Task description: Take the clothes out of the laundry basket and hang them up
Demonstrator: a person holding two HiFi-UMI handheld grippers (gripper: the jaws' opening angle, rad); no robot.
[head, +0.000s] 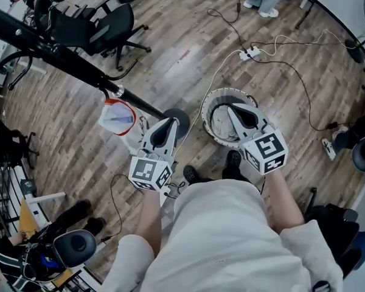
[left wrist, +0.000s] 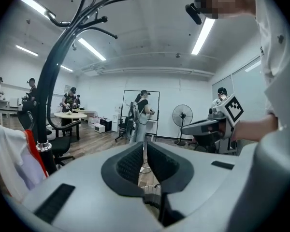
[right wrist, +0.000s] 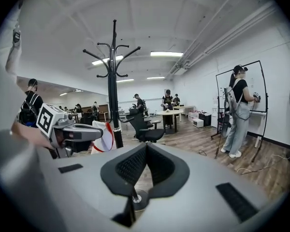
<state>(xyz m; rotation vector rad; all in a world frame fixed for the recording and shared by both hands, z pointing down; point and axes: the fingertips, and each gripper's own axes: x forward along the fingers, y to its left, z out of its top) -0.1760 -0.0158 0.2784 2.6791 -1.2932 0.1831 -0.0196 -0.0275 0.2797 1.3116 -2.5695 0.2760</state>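
Observation:
The round laundry basket (head: 208,104) stands on the wood floor with pale clothes (head: 221,125) in it. My right gripper (head: 233,109) hangs over the basket, shut, with nothing between its pads (right wrist: 146,147). To its left my left gripper (head: 170,125) is over the base of the black coat rack (head: 79,62), with its jaws together and nothing in them (left wrist: 145,147). A white and red garment (head: 117,117) hangs on the rack, left of the left gripper. It also shows in the left gripper view (left wrist: 14,158) and in the right gripper view (right wrist: 104,137).
A black office chair (head: 103,26) stands beyond the rack. A power strip (head: 249,53) and cables trail over the floor behind the basket. A person (right wrist: 237,110) stands by a whiteboard near a floor fan (left wrist: 182,116). More chairs and a round table (right wrist: 169,113) stand farther off.

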